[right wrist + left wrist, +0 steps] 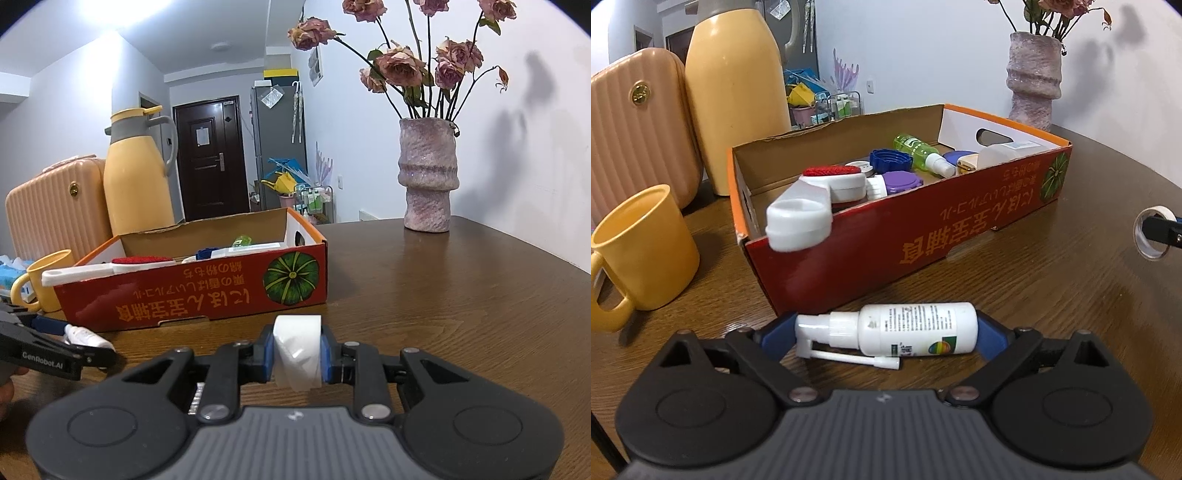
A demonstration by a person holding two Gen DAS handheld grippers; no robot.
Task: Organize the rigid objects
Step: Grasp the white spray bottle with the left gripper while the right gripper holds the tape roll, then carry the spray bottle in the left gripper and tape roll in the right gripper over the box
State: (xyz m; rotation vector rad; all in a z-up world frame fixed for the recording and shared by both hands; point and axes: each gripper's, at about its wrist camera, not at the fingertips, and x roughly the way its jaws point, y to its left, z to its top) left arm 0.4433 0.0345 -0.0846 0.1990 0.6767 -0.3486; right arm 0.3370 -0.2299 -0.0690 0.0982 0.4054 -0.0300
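Now my left hand-held gripper [886, 332] stands wide around the white plastic spray bottle [905, 329] lying on the brown wooden table [1052, 295], seemingly not pressing; my right hand-held gripper [297, 356] clamps a white tape roll [297, 352] near the red cardboard box [192, 295].

Off to my left stood a yellow mug [642, 251], and behind it a ribbed peach suitcase [639, 125] with a tall yellow thermos jug [136, 177] right beside it. A rough pink vase [428, 173] of dried roses [402, 62] sat at the far edge of the wooden table [480, 314]. Way in the back I could see a dark door [208, 155] and a grey fridge [277, 144].
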